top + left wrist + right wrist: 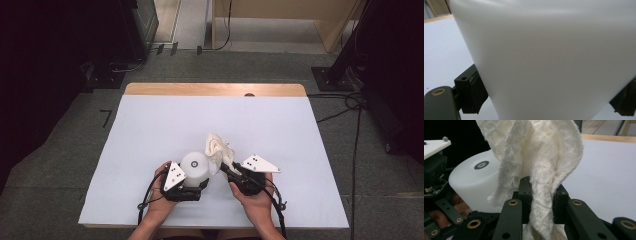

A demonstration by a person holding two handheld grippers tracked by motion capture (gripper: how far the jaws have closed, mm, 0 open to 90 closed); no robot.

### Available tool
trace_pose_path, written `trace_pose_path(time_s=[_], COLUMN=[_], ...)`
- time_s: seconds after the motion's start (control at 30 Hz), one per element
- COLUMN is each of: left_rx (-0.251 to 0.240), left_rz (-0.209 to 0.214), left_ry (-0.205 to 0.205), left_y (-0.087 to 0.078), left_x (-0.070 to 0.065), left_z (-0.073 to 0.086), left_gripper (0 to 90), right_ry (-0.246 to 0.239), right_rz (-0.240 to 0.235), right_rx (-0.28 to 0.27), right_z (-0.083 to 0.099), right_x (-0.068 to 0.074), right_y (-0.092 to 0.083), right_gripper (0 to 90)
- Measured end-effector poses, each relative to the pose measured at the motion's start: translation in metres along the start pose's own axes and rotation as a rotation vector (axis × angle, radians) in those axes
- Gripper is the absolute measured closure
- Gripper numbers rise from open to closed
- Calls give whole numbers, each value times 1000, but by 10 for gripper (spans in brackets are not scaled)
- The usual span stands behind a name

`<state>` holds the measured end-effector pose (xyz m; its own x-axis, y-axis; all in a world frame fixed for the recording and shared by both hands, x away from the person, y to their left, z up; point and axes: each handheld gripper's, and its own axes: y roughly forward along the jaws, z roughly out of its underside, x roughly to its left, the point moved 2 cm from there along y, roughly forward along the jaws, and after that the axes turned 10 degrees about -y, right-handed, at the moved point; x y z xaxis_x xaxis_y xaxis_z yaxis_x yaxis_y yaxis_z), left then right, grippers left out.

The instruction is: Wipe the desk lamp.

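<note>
While your right gripper [540, 195] has its fingers clamped on the cloth [536, 152] beside the white container [195, 167] gripped by your left gripper [184, 186] on the table [150, 130], a hard wipe could tip it.

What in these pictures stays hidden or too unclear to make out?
- Left gripper view: the white container is blurred; its base and top are cut off.
- Right gripper view: the cloth covers the right gripper pads; its top runs off the frame.
- High view: the left gripper jaws sit under the container.
</note>
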<state>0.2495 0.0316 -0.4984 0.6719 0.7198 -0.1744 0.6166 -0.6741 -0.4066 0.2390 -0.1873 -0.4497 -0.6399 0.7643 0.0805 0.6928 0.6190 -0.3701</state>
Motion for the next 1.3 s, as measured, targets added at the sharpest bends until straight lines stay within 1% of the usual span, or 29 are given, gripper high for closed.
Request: trace_pose_path(time_s=[0.03,0.13,0.17,0.2,0.27,0.3,0.37,0.4,0.47,0.5,0.53,0.57,0.6,0.63,0.67,0.7,0.73,0.77,0.8,0.83,0.9,0.93,0.97,1.0,1.03,1.13,1.2,1.27,1.3], left_rx=[2,-26,-47,-65,-77,-77,-77,-72,-46,-46,-53,-61,-53,-53,-49,-44,-55,-55,-68,-68,-97,-107,-116,-129,-129,-159,-166,-179,-179], left_rz=[-7,-47,-55,-75,-115,-115,-174,-193,-249,-249,-246,-247,-241,-241,-226,-163,-126,-126,-54,-54,25,49,61,88,88,117,117,118,118], left_ry=[11,-11,-22,-73,-95,-95,-110,-116,-141,-141,-142,-132,-113,-113,-113,-114,-120,-120,-124,-124,-129,-123,-123,-138,-138,-174,-182,-199,-199], left_y=[0,-3,-4,-7,-8,-8,-6,-5,0,0,-1,-2,-2,-2,-3,-5,-7,-7,-11,-11,-17,-19,-21,-26,-26,-35,-37,-41,-41], left_x=[-1,-3,-4,-7,-11,-11,-18,-20,-22,-22,-22,-23,-23,-23,-22,-18,-16,-16,-14,-14,-14,-14,-15,-12,-12,-3,0,6,6], left_z=[0,2,2,-1,-3,-3,-4,-4,-2,-2,-1,-1,-2,-2,-2,-5,-7,-7,-11,-11,-17,-20,-22,-26,-26,-33,-35,-37,-37], left_gripper=[82,70,70,39,15,11,11,9,23,32,68,68,81,81,81,83,84,84,84,84,85,85,85,85,85,85,85,86,86], right_ry=[-1,-3,-3,0,2,2,3,2,0,0,0,0,-17,-17,-15,-26,-30,-30,-39,-43,-49,-51,-55,-57,-57,-59,-62,-64,-64], right_rz=[-1,-2,-2,-3,1,1,1,1,2,2,-3,-3,-5,-5,-9,-17,-23,-23,-30,-33,-41,-49,-55,-62,-62,-75,-78,-93,-93], right_rx=[1,11,11,12,12,12,14,14,17,17,21,21,19,19,22,16,10,10,-4,-8,-13,-16,-20,-18,-18,-1,6,39,39], right_z=[0,3,3,3,3,3,4,4,4,4,5,5,5,5,5,4,3,3,1,0,-1,-2,-2,-1,-1,2,3,6,6], right_x=[0,-1,-1,-1,-2,-2,-3,-3,-3,-3,-1,-1,1,1,2,4,5,5,7,7,9,10,11,13,13,15,16,19,19], right_y=[1,3,3,3,3,3,3,3,4,4,4,4,6,6,6,6,5,5,3,3,2,2,2,3,3,6,7,11,11], right_gripper=[748,747,747,747,746,746,745,744,744,744,744,744,745,745,745,746,746,746,747,748,748,749,749,750,750,750,750,749,749])
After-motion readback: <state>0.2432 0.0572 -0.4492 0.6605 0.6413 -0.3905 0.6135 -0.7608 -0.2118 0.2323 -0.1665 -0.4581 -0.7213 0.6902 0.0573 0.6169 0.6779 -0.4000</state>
